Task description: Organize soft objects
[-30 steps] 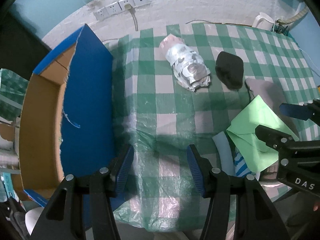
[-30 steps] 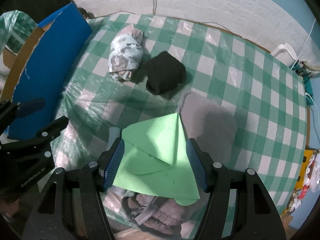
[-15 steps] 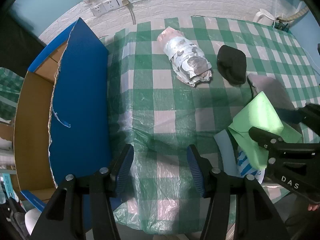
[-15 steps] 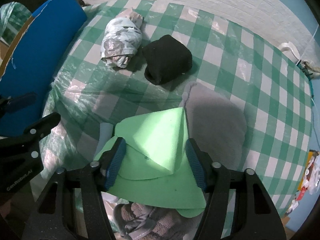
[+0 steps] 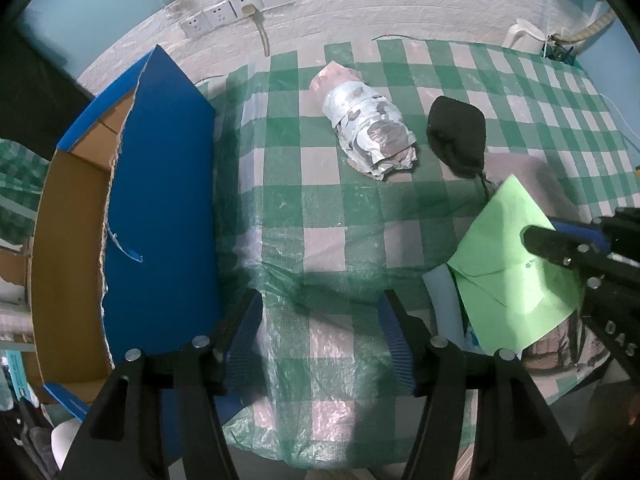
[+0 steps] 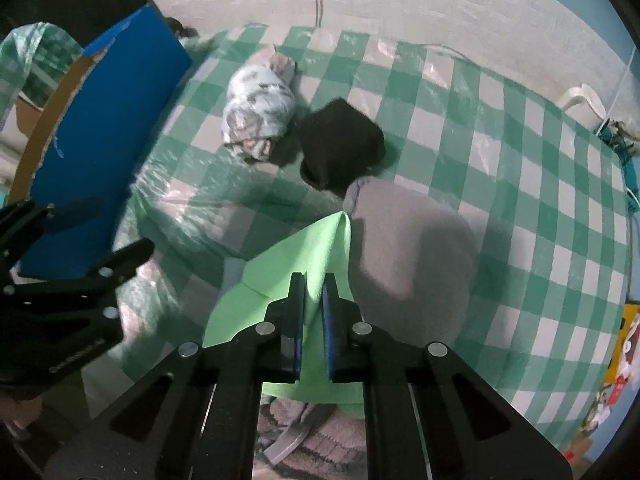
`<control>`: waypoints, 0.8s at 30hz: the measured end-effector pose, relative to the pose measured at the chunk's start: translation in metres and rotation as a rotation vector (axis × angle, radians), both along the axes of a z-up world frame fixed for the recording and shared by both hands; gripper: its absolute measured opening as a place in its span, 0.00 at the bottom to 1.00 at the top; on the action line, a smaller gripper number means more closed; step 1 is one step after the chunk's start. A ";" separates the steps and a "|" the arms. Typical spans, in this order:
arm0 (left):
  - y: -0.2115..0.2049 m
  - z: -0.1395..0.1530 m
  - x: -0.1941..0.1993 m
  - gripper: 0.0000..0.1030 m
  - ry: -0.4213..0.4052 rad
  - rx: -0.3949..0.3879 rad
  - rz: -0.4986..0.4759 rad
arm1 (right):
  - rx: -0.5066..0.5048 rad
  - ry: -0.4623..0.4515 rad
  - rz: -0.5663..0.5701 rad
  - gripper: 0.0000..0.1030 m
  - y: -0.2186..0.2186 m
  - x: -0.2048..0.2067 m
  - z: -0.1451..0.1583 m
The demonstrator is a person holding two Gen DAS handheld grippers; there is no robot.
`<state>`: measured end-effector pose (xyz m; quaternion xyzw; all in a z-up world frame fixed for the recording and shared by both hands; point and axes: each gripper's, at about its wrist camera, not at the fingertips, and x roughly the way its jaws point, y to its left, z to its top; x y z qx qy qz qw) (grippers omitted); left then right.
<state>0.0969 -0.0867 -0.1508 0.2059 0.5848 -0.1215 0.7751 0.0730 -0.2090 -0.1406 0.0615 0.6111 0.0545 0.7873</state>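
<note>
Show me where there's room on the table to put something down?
Bare cloth lies between the blue box and the wrapped roll, right down to the left claw, and again past the black bundle toward the far right. It is crowded where the right claw pinches the green cloth.

White brick-textured wall [image 5: 360, 12] with sockets [image 5: 236, 10] — teal above, perhaps paint; green-checked table [image 5: 280, 160] below
</note>
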 end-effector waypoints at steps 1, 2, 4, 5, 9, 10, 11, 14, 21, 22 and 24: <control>0.000 0.000 0.000 0.60 -0.001 0.000 -0.002 | 0.001 -0.009 0.000 0.08 0.001 -0.001 0.004; -0.001 0.000 0.000 0.60 -0.001 0.000 -0.004 | 0.004 -0.018 -0.002 0.08 -0.001 -0.001 0.010; -0.001 0.000 -0.001 0.60 -0.001 0.001 -0.003 | 0.008 -0.037 -0.005 0.08 -0.002 -0.004 0.018; -0.002 0.000 -0.001 0.60 -0.002 0.003 -0.004 | 0.007 -0.045 -0.008 0.08 -0.003 -0.003 0.021; -0.005 -0.001 -0.001 0.60 -0.001 0.011 -0.007 | 0.016 -0.049 -0.022 0.08 -0.012 -0.002 0.028; -0.005 -0.001 -0.001 0.60 0.001 0.012 -0.006 | 0.018 -0.038 -0.026 0.08 -0.013 -0.001 0.026; -0.006 -0.001 -0.002 0.60 0.002 0.013 -0.004 | 0.015 -0.030 -0.035 0.09 -0.015 -0.002 0.025; -0.009 0.001 -0.002 0.66 0.006 0.007 -0.005 | -0.017 -0.010 -0.066 0.30 -0.023 -0.003 0.018; -0.027 0.003 -0.003 0.73 0.008 -0.014 -0.039 | -0.031 0.014 -0.121 0.55 -0.044 -0.017 0.015; -0.030 0.003 -0.004 0.73 0.013 -0.015 -0.047 | -0.027 0.014 -0.126 0.56 -0.046 -0.020 0.016; -0.036 0.002 -0.004 0.73 0.019 -0.019 -0.057 | -0.008 0.016 -0.136 0.56 -0.050 -0.028 0.018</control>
